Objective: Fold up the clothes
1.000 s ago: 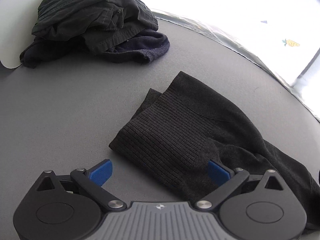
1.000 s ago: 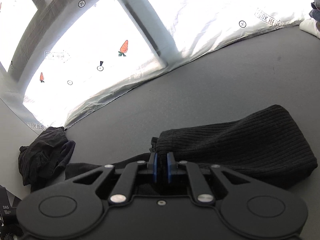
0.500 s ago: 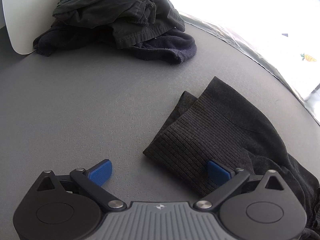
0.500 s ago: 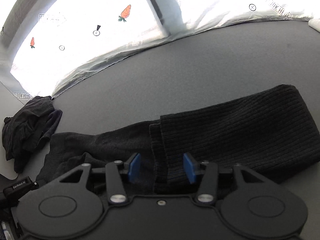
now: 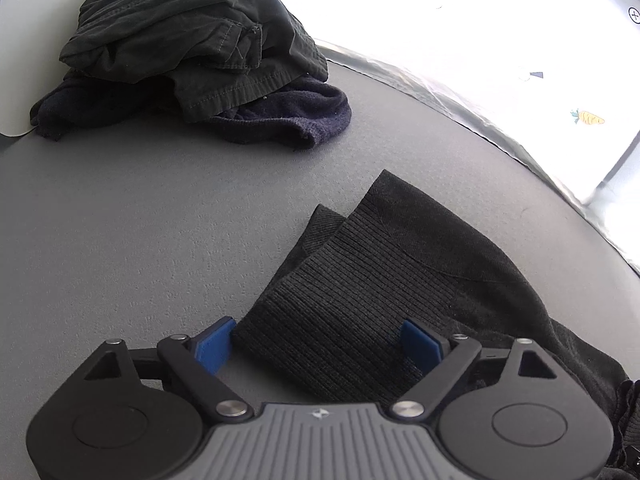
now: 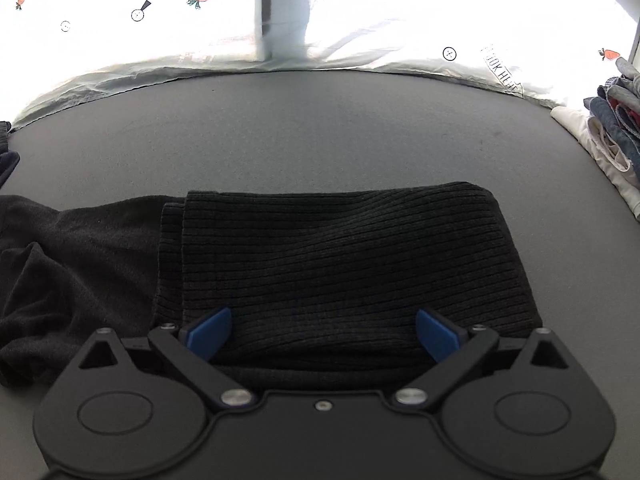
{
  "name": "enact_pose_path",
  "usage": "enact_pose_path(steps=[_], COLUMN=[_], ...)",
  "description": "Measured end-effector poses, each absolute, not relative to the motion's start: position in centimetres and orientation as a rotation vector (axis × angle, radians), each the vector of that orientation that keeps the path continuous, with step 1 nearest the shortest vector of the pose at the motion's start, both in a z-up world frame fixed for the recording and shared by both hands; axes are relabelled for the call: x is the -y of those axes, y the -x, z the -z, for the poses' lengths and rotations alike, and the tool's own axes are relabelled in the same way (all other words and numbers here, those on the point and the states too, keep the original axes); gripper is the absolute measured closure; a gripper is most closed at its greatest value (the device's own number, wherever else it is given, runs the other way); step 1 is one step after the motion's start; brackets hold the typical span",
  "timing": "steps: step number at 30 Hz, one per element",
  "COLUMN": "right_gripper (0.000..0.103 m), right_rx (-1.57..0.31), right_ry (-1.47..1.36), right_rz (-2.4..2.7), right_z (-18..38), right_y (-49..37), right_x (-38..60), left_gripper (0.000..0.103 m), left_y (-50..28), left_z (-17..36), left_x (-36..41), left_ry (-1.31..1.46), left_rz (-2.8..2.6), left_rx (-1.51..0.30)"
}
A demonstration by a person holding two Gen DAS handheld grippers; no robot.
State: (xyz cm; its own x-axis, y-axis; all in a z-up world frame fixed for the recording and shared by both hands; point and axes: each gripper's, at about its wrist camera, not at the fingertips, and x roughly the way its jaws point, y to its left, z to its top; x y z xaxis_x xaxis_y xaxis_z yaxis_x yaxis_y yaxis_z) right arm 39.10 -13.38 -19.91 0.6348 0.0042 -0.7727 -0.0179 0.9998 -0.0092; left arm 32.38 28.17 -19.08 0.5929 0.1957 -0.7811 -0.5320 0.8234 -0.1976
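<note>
A black ribbed knit garment (image 6: 344, 256) lies partly folded on the grey table (image 6: 320, 128), its ribbed part doubled over a smoother black part (image 6: 72, 264) that trails left. My right gripper (image 6: 323, 334) is open just above the folded ribbed part, holding nothing. In the left wrist view the same garment (image 5: 384, 280) lies ahead and to the right. My left gripper (image 5: 320, 345) is open at the garment's near corner, its right pad (image 5: 420, 344) over the cloth and its left pad (image 5: 214, 344) over bare table.
A heap of dark unfolded clothes (image 5: 192, 52) sits at the far left of the table (image 5: 140, 216). A stack of folded pale and denim clothes (image 6: 612, 128) stands at the right edge. A bright white printed sheet (image 6: 360, 12) lines the back.
My right gripper was shut on the garment's edge, then let go and opened wide, and swung right over the folded part. My left gripper stayed open and moved closer to the garment's corner.
</note>
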Motion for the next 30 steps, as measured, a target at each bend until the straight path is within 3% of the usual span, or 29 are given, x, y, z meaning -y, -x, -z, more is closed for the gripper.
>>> enact_pose_path(steps=[2, 4, 7, 10, 16, 23, 27, 30], right_gripper=[0.000, 0.000, 0.000, 0.000, 0.000, 0.000, 0.000, 0.001], right_rx=[-0.891, -0.893, -0.893, -0.900, -0.912, -0.922, -0.917, -0.921], right_ry=[-0.022, -0.002, -0.007, -0.019, -0.044, -0.243, -0.273, -0.302], right_rz=[-0.007, -0.020, -0.029, -0.063, -0.132, -0.218, -0.227, -0.226], right_z=[20.0, 20.0, 19.9, 19.7, 19.3, 17.5, 16.8, 16.6], right_y=[-39.3, -39.5, -39.5, -39.3, -39.0, -37.9, -37.3, -37.2], right_x=[13.9, 13.9, 14.0, 14.5, 15.5, 18.9, 20.7, 22.1], left_gripper=[0.031, 0.057, 0.082, 0.091, 0.095, 0.095, 0.087, 0.078], left_y=[-32.5, -32.5, -32.2, -32.2, -32.7, -34.0, -35.4, -35.4], left_z=[19.0, 18.9, 18.1, 16.4, 12.5, 12.0, 15.8, 17.0], left_x=[-28.2, -28.6, -29.5, -28.8, -22.7, -11.8, -7.0, -6.1], left_ry=[0.436, 0.467, 0.592, 0.634, 0.621, 0.486, 0.405, 0.407], left_rz=[-0.452, -0.454, -0.444, -0.397, -0.206, 0.047, 0.080, 0.080], left_rx=[-0.822, -0.811, -0.775, -0.716, -0.640, -0.769, -0.936, -0.963])
